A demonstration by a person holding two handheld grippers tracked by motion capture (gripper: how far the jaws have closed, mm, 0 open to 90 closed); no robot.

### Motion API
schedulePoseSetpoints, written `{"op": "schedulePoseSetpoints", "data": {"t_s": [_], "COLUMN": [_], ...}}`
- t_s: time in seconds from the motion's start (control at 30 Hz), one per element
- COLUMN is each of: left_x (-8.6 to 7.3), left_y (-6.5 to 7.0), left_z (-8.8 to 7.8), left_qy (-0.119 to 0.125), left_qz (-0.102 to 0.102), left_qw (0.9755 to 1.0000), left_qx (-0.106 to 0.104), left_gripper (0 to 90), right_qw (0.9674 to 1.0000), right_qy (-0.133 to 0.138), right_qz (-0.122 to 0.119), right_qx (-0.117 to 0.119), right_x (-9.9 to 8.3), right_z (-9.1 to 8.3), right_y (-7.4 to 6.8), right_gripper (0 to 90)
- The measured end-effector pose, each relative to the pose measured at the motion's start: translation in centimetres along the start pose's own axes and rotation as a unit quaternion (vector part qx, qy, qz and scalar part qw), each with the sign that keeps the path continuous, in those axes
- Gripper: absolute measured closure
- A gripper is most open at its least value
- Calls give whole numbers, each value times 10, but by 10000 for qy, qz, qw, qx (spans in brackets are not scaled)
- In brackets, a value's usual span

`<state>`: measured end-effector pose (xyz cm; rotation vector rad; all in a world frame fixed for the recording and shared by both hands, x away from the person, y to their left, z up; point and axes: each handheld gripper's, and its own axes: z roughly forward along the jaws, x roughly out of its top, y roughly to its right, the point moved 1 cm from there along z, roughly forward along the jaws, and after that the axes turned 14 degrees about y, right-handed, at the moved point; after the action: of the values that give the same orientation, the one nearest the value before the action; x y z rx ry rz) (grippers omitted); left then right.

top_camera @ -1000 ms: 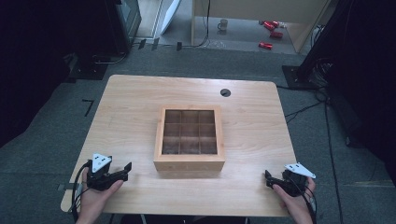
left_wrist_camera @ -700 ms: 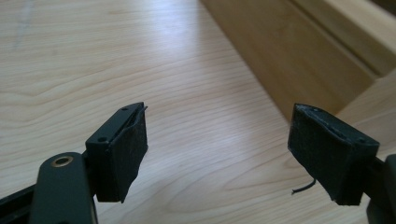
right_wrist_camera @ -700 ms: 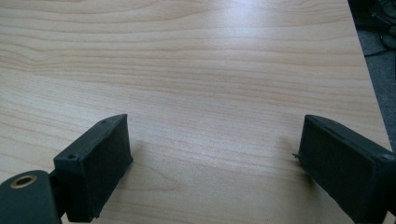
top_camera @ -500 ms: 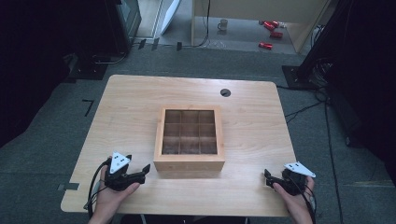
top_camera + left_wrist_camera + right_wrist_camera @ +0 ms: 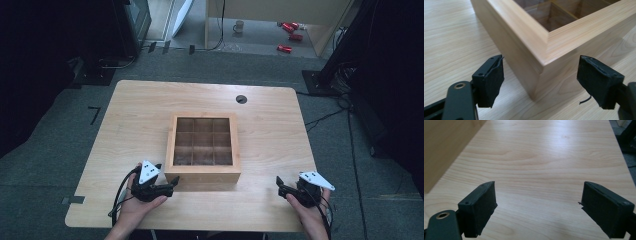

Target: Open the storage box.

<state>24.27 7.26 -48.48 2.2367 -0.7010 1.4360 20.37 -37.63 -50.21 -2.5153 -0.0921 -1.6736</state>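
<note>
Straddling the near-left corner of the wooden box, left tool jaws wide, just been closing, not touching. Box mid-table. Right tool wide, empty, near table's near-right corner.

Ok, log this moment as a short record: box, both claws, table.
box: wooden box, glass lid shut, nine compartments, mid-table
left claw: open, jaws either side of the box's near left corner, not touching; they have just been closing
right claw: open, nothing between jaws, clear of the box at its right
table: light wood, round cable hole at far edge
</note>
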Motion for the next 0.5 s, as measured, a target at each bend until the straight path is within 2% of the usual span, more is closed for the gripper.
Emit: {"op": "schedulePoseSetpoints", "data": {"t_s": [0.27,0.5], "left_x": [-2,-2], "left_y": [2,0], "left_z": [5,5], "left_qy": [-85,-80], "left_qz": [4,-104], "left_qw": [9999,9998], "left_qx": [-60,-146], "left_gripper": [287,304], "right_qw": [9992,9968], "right_qy": [102,114], "right_qz": [-48,-97], "right_qx": [381,788], "right_x": [11,18], "right_z": [6,11], "right_y": [-31,-61], "right_gripper": [127,127]}}
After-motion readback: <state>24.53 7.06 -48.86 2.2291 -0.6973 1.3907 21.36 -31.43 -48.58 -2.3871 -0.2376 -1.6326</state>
